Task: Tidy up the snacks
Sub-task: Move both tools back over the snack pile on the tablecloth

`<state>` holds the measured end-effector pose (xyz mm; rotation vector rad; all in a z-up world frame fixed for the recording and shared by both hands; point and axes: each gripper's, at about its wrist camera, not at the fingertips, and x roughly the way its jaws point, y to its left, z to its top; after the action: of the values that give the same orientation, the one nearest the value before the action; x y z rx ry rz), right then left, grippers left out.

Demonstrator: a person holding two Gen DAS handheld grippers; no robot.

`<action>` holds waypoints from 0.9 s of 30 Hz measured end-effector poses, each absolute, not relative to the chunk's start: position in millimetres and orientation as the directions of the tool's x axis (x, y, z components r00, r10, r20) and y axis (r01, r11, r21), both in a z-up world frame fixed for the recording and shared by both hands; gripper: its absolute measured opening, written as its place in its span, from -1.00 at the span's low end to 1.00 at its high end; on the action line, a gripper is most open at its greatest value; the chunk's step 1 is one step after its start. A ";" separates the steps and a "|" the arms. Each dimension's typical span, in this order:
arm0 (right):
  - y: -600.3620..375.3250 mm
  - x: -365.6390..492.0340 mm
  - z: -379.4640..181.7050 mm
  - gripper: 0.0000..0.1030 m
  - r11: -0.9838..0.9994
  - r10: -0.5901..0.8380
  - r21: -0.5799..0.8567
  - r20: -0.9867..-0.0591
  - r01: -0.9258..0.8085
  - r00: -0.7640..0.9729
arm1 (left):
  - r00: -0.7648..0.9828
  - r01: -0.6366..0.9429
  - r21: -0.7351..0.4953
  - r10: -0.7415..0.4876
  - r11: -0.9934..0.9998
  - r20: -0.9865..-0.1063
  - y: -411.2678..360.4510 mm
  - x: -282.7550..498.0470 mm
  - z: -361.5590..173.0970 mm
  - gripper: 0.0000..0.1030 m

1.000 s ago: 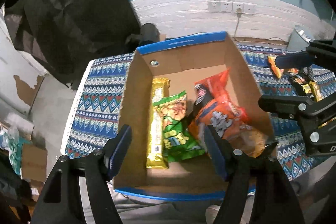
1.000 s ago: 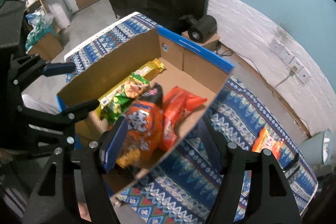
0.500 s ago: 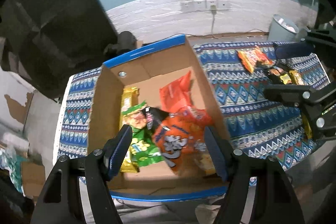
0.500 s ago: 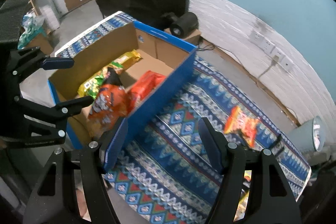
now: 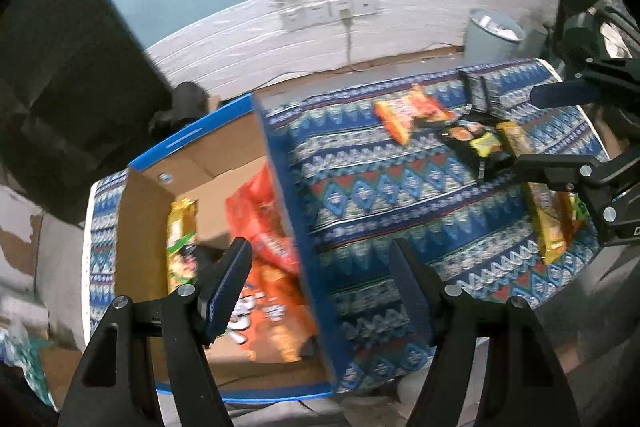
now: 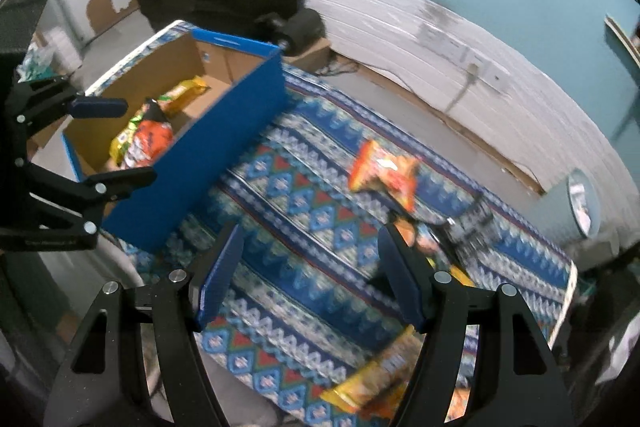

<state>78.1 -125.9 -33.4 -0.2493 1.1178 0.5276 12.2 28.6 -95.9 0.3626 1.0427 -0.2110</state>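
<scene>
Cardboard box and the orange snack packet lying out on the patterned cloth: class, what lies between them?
Only bare patterned cloth lies between the cardboard box and the orange snack packet; the right wrist view shows it best.

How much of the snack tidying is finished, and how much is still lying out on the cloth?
Done: several packets, among them an orange bag, a green one and a yellow bar, lie in the cardboard box.
In hand: nothing; the left gripper and right gripper are both open and empty.
Left: an orange packet, a dark packet and yellow ones remain on the patterned cloth.
</scene>
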 end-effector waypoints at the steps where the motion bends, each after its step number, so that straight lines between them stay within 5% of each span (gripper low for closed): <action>1: -130.8 76.9 -33.5 0.37 0.854 0.273 0.069 -0.903 -0.515 0.332 | 0.488 0.350 0.193 -0.002 0.917 -0.873 22.6 11.8 -96.7 0.40; 27: -313.9 27.4 -111.0 0.42 0.869 0.157 0.061 -0.975 -0.490 0.158 | 0.310 0.589 0.119 -0.087 0.800 -0.947 -138.2 16.6 -153.1 0.46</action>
<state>27.4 -313.9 -111.0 -0.2976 1.3379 0.4730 16.6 -138.2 -153.1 0.4974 1.1805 -0.4709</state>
